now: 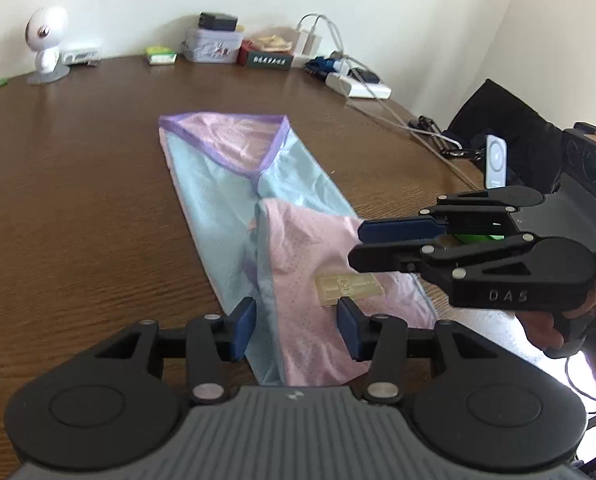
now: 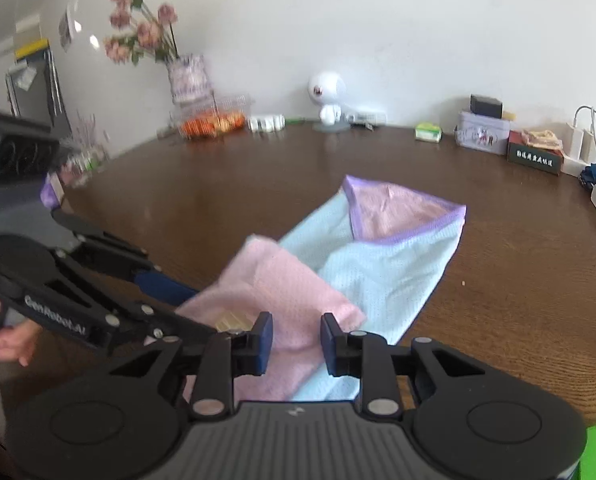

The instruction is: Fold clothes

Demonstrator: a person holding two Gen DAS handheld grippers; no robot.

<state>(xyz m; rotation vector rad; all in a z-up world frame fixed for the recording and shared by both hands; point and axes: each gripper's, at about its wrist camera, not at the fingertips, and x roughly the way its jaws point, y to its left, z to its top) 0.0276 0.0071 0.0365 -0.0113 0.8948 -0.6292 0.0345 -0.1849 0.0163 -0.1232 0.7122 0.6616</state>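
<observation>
A light blue and pink mesh garment [image 1: 234,200] with purple trim lies folded lengthwise on the brown table [image 1: 78,200]; it also shows in the right wrist view [image 2: 381,276]. Its near end is a pink flap [image 1: 309,272] with a yellowish label [image 1: 347,286]. My left gripper [image 1: 296,330] is open, its fingers over the near end of the garment. My right gripper [image 2: 296,338] is open above the pink flap [image 2: 282,284]. In the left wrist view the right gripper [image 1: 357,244] hovers at the flap's right edge. Neither holds cloth.
Along the far wall stand a white toy figure [image 1: 46,44], a tin box [image 1: 212,46], small boxes, chargers and a power strip [image 1: 357,86] with cables. A vase of flowers [image 2: 186,76] and a fruit container [image 2: 210,120] are at the far left.
</observation>
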